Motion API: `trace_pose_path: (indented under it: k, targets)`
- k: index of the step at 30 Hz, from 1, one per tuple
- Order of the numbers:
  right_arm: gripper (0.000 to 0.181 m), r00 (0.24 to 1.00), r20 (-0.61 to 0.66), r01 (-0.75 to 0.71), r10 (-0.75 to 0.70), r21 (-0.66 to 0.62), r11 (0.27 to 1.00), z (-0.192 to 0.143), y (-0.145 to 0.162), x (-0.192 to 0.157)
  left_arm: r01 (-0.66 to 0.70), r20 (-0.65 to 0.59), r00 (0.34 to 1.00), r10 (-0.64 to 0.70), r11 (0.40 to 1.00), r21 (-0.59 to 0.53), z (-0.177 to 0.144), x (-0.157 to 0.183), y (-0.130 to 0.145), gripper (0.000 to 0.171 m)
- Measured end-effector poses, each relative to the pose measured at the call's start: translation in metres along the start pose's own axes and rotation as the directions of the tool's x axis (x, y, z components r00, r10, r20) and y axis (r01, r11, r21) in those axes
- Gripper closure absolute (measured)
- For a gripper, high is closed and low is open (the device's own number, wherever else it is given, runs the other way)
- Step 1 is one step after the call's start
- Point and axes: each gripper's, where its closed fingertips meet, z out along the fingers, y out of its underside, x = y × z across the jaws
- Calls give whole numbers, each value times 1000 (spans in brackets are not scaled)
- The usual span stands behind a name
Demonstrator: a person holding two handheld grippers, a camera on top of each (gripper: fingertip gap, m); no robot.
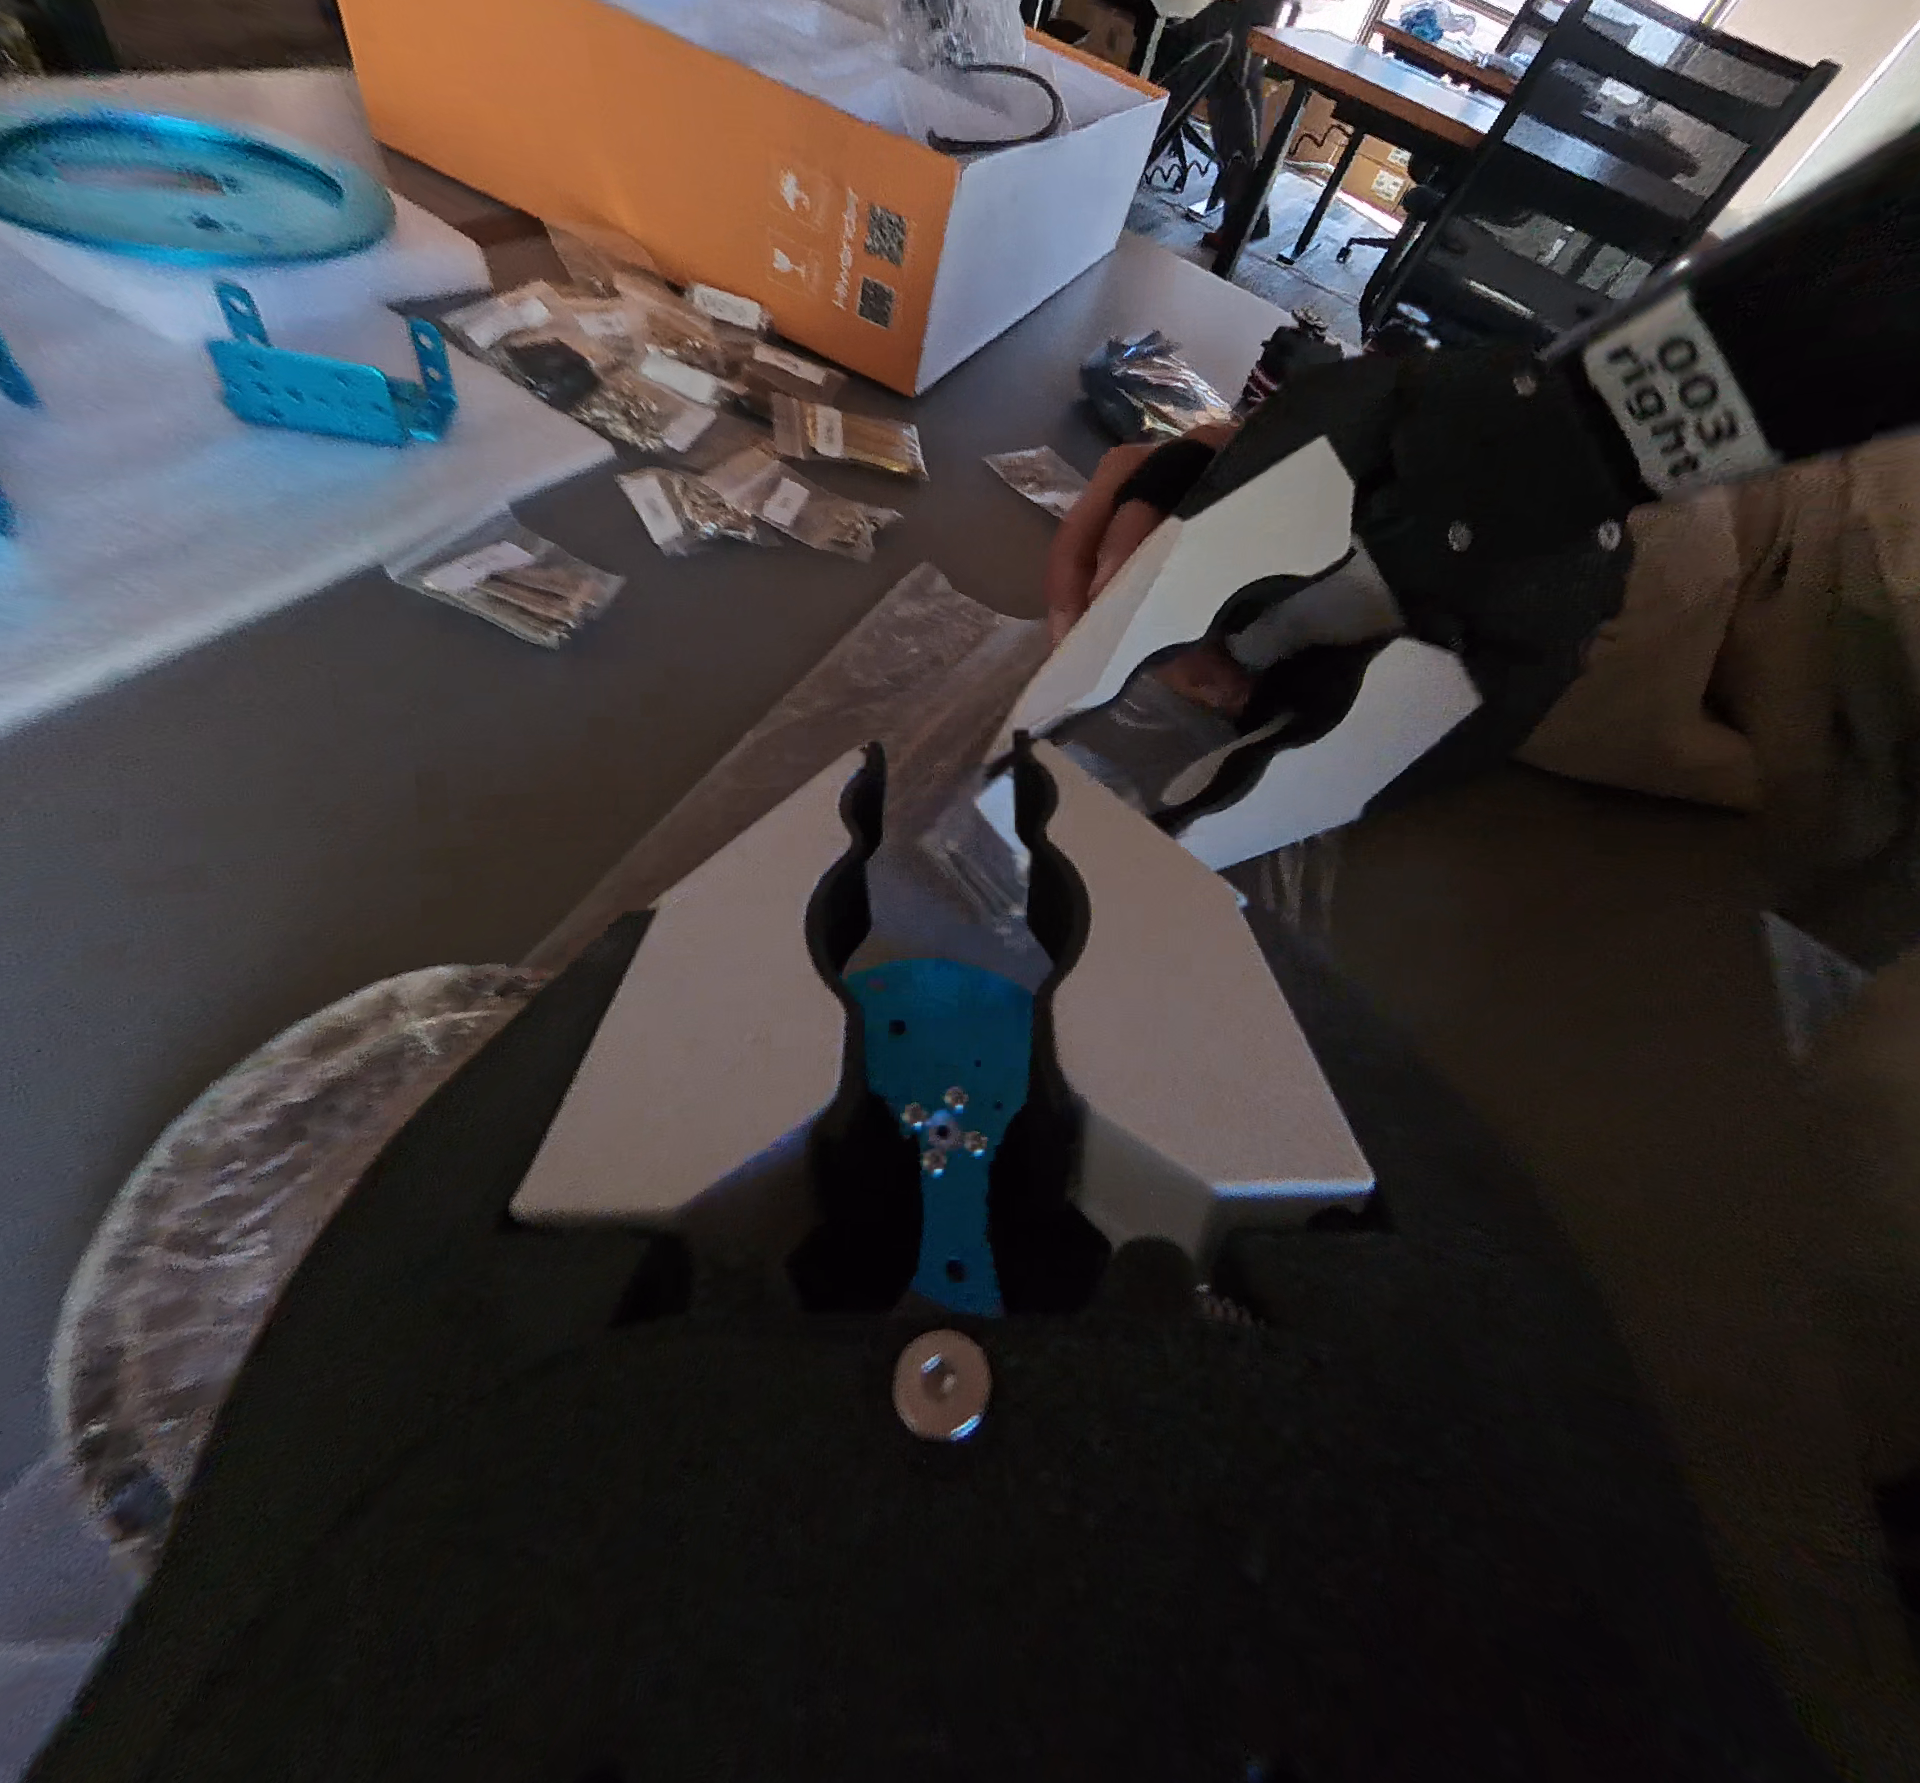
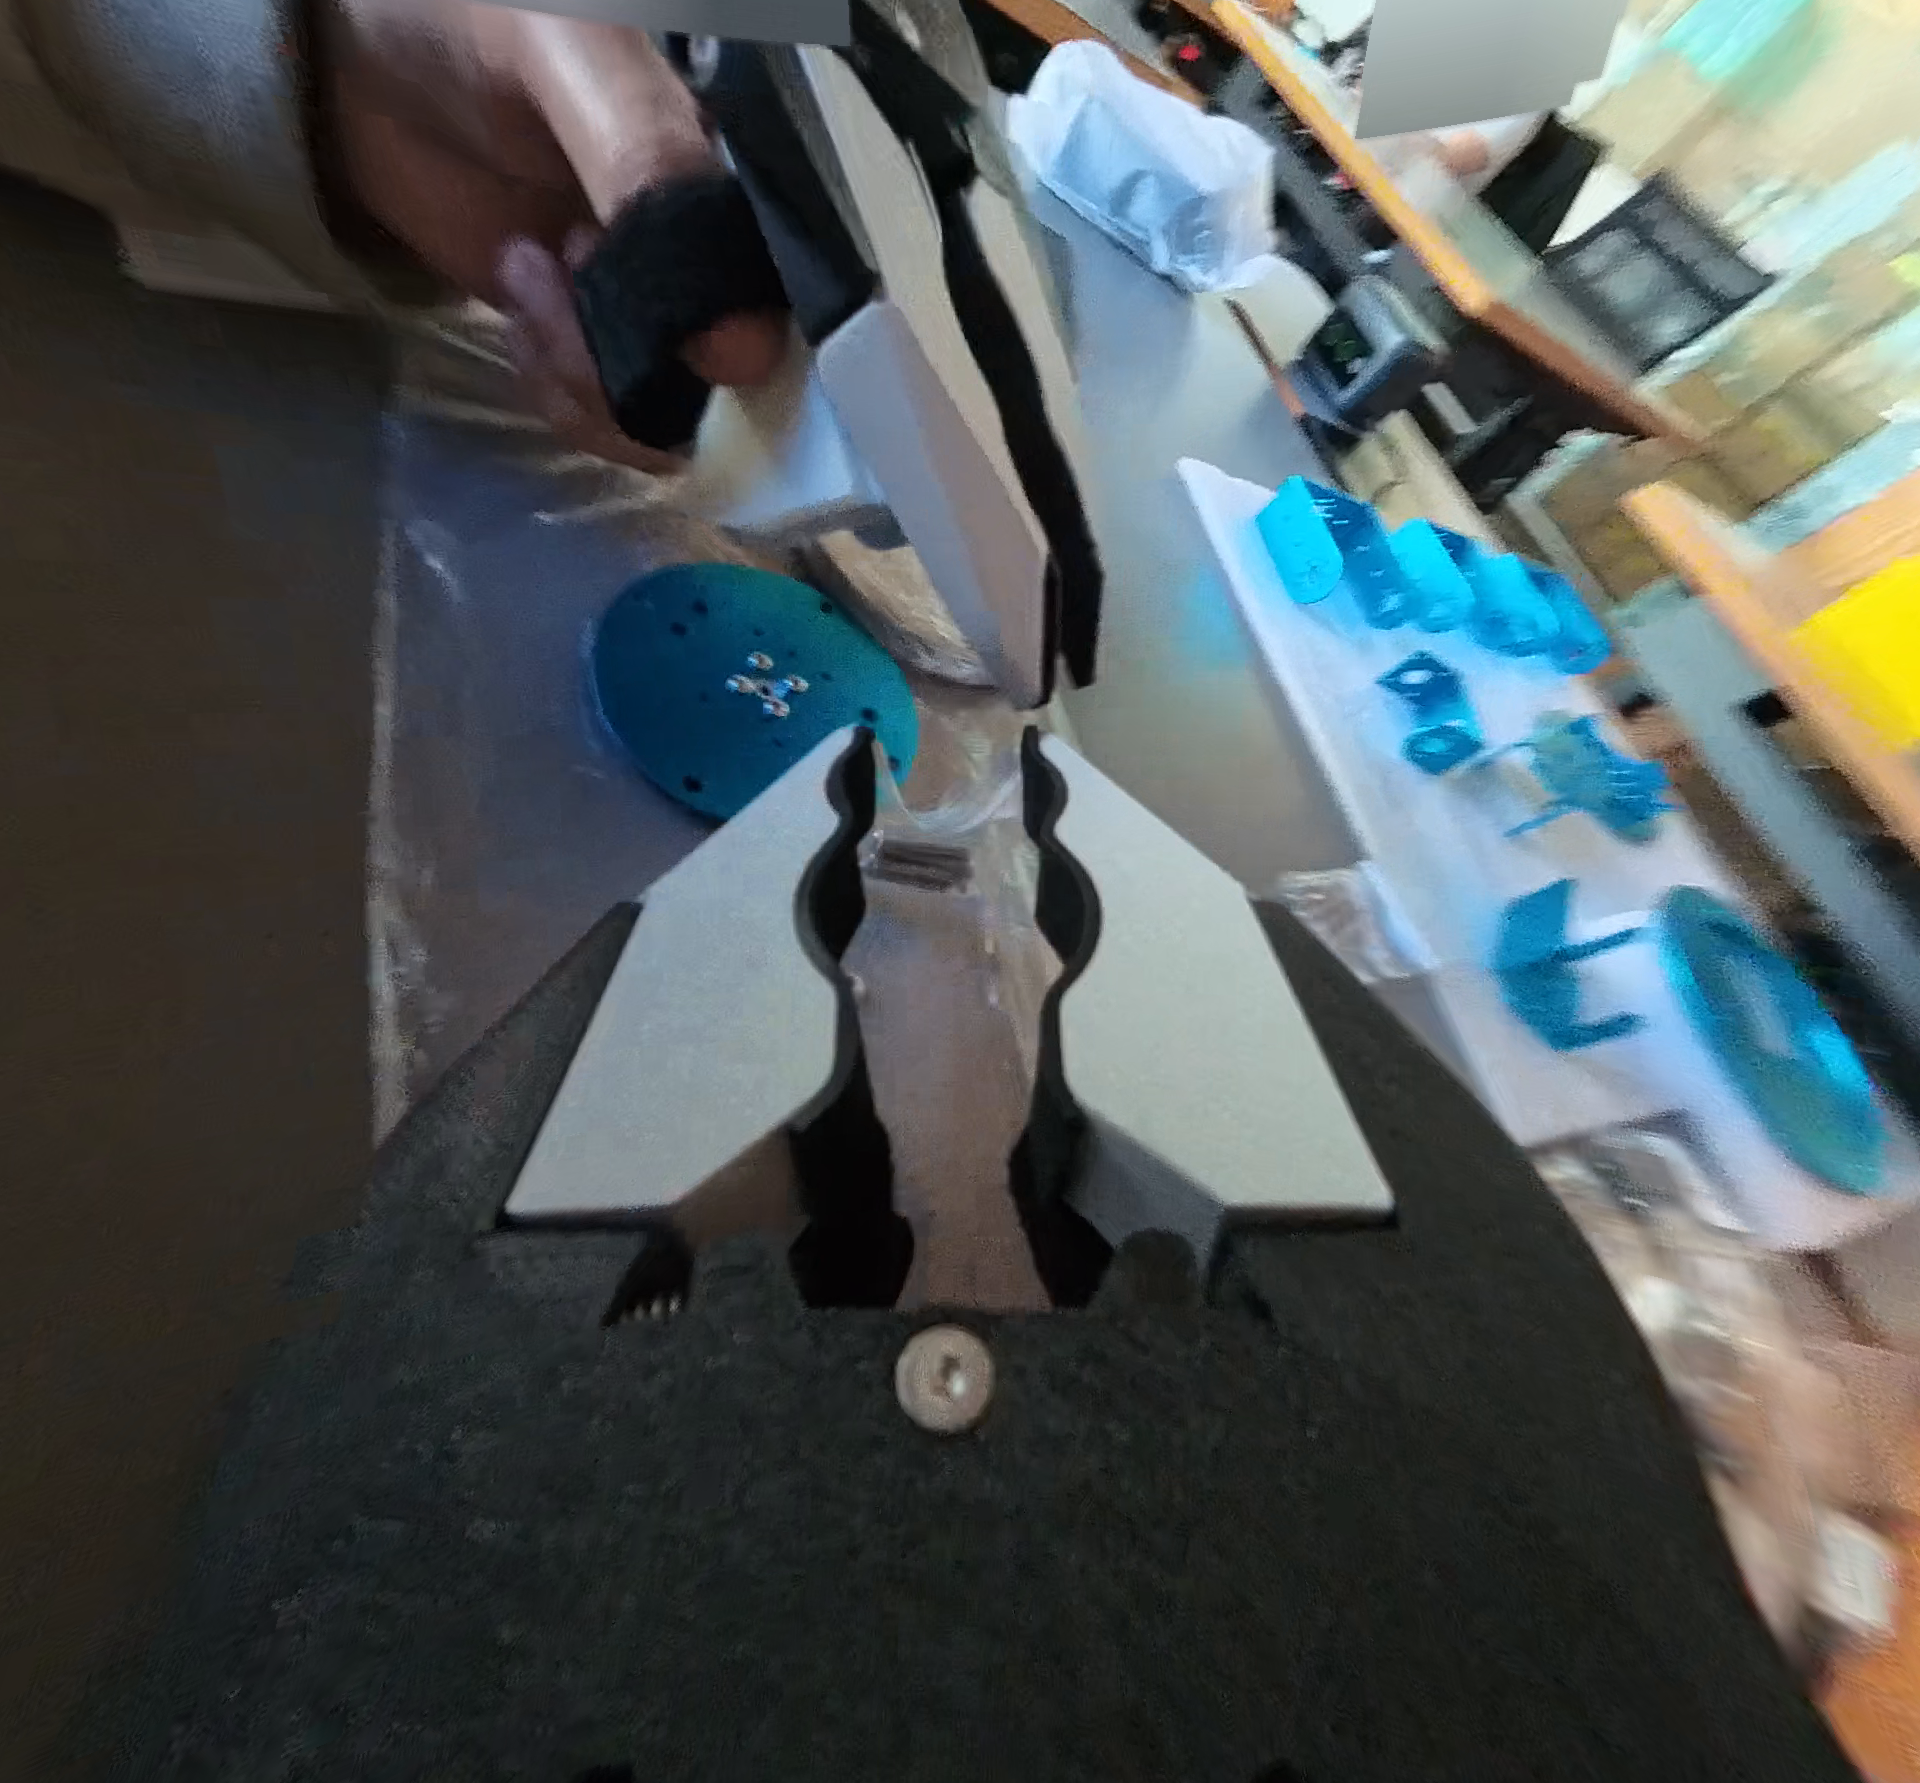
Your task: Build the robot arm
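A round blue metal disc [image 2: 748, 684] with a cluster of small screws at its centre lies on crinkled clear plastic wrap [image 1: 894, 684] on the grey table. My left gripper [image 1: 951, 762] hangs open just above the disc, which shows through the gap between its fingers [image 1: 940, 1089]. My right gripper [image 2: 943, 746] is open over a clear bag of small dark pins [image 2: 920, 866], right beside the disc's edge. The two grippers' tips nearly meet: the right gripper shows in the left wrist view [image 1: 1101, 777], and the left gripper shows edge-on in the right wrist view [image 2: 1049, 684]. Neither holds anything.
An open orange and white box [image 1: 665, 144] stands at the back of the table [image 1: 364, 798]. Several small bags of hardware [image 1: 675, 414] lie before it. A white sheet [image 1: 208, 507] carries a blue ring [image 1: 177, 185] and blue brackets [image 1: 332, 383]. Desks and a black chair [image 1: 1590, 154] stand beyond. The grippers are tip to tip, or close to it.
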Motion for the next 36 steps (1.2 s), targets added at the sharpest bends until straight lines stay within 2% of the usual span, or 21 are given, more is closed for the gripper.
trace_pose_path:
  k: [2, 5, 9, 11, 15, 18, 22, 26, 28, 30, 33, 36]
  targets:
    - [155, 990, 106, -97, 93, 24, 995, -3, -3, -5, -30, -20, 999, 30, 1000, -1, -2, -1, -2, 147]
    - [154, 952, 280, -160, 123, 111, 981, -17, -17, -18, 5, -163, 987, -4, 1000, 3, -5, 14, -5, 146]
    - [155, 912, 381, -250, 155, 214, 944, -36, -39, -15, 164, -441, 884, -159, 986, -25, -15, 48, -10, 142]
    - [154, 898, 405, -288, 175, 239, 927, -41, -47, -12, 220, -528, 822, -213, 974, -52, -19, 59, -11, 139]
    - [153, 869, 458, -338, 190, 267, 903, -49, -58, -16, 281, -600, 765, -234, 960, -17, -20, 69, -18, 138]
    - [152, 839, 508, -377, 193, 288, 880, -56, -70, -22, 290, -678, 698, -231, 957, -27, -26, 86, -21, 137]
    - [151, 807, 556, -416, 196, 302, 858, -63, -83, -27, 275, -723, 662, -198, 961, -12, -31, 100, -22, 138]
    - [151, 794, 577, -419, 191, 293, 859, -63, -85, -33, 321, -745, 629, -221, 947, -10, -32, 100, -27, 159]
    - [150, 798, 571, -411, 190, 286, 866, -62, -83, -34, 314, -747, 630, -214, 949, -7, -33, 99, -25, 163]
    - [150, 803, 566, -402, 187, 283, 871, -61, -82, -34, 282, -729, 659, -185, 959, 12, -32, 98, -24, 164]
    - [145, 798, 570, -403, 194, 267, 875, -60, -79, -34, 222, -675, 728, -124, 973, 60, -29, 93, -21, 166]
    - [130, 741, 631, -441, 230, 199, 875, -62, -74, -38, 90, -581, 814, -10, 990, 110, -23, 86, -14, 169]
